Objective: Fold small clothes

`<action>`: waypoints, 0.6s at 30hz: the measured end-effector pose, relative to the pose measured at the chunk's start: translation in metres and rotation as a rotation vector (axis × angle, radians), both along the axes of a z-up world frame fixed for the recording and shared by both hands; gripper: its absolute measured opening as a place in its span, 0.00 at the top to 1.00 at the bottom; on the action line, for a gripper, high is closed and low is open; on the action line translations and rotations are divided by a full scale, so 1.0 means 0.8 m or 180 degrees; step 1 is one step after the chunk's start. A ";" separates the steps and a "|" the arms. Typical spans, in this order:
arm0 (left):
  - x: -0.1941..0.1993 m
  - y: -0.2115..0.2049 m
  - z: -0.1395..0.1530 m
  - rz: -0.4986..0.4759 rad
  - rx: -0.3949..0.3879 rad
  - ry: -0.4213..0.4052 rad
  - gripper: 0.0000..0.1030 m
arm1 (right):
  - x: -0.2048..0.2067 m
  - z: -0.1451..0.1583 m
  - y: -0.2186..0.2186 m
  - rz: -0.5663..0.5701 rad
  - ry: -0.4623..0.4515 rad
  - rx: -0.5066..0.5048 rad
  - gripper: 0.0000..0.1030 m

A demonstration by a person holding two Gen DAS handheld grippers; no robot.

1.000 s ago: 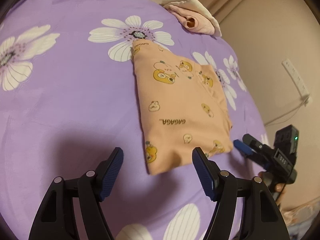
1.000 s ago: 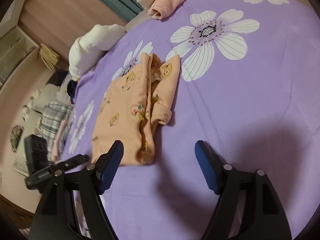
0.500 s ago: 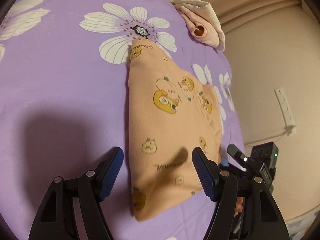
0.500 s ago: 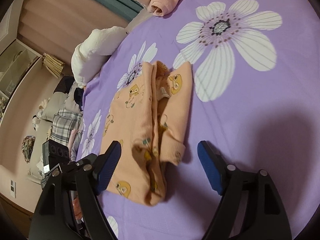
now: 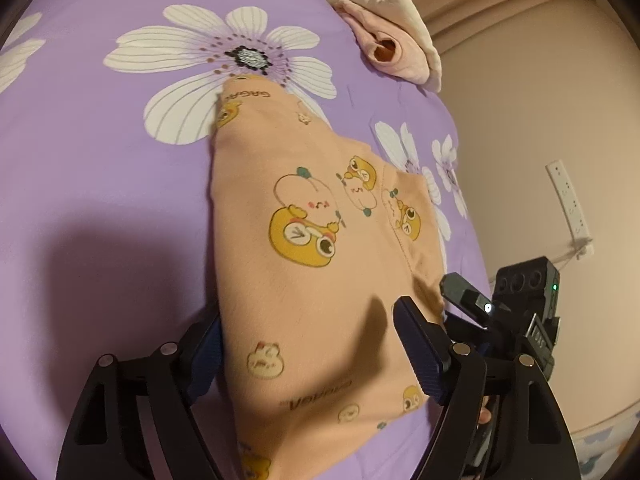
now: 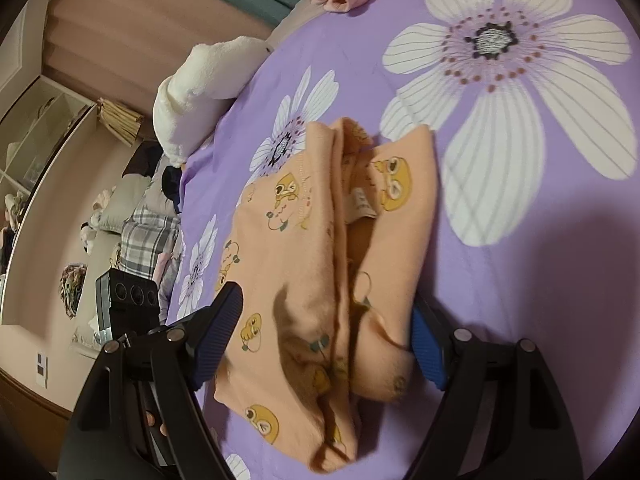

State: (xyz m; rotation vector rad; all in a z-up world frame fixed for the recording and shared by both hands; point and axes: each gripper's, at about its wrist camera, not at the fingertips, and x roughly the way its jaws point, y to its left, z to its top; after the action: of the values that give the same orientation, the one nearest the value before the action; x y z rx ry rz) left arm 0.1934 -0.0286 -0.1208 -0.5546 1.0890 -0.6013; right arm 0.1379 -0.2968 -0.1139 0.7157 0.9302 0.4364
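A folded peach garment (image 5: 304, 280) with yellow cartoon prints lies on the purple flowered bedsheet (image 5: 100, 208). My left gripper (image 5: 310, 354) straddles its near end. Its jaws are opening; the left finger is partly hidden under the cloth edge and the right finger (image 5: 416, 352) rests on top. In the right wrist view the same garment (image 6: 288, 240) shows its layered edges. My right gripper (image 6: 322, 340) stands open around that end, the cloth between its fingers, not pinched. Each gripper shows in the other's view: the right gripper (image 5: 476, 304) and the left gripper (image 6: 128, 300).
Rolled pink and cream clothes (image 5: 388, 46) lie at the far bed edge. A white plush bundle (image 6: 200, 84) sits at the bed's side, with plaid fabric (image 6: 148, 240) beyond it. A wall socket strip (image 5: 568, 200) is past the right bed edge.
Both grippers have advanced toward the peach garment, which now lies between each pair of fingers. The left jaws stand a little wider than before.
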 end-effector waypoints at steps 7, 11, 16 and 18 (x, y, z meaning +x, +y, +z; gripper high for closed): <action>0.015 0.001 -0.005 -0.0015 -0.0198 0.0042 0.24 | 0.019 -0.003 0.011 0.0053 -0.0017 -0.0023 0.33; 0.022 -0.003 -0.006 -0.0028 -0.0226 0.0042 0.24 | 0.029 -0.004 0.017 0.0058 -0.0015 -0.0059 0.42; 0.025 -0.005 -0.005 0.0020 -0.0242 0.0033 0.24 | 0.034 -0.006 0.022 0.0034 -0.0020 -0.0182 0.56; 0.024 -0.005 -0.004 0.0039 -0.0190 0.0010 0.28 | 0.036 -0.006 0.023 0.0006 -0.0019 -0.0214 0.60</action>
State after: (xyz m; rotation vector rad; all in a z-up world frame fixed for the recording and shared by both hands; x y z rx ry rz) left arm 0.2124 -0.0328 -0.1240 -0.6137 1.0725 -0.6239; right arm 0.1666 -0.2787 -0.1184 0.6521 0.9359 0.4067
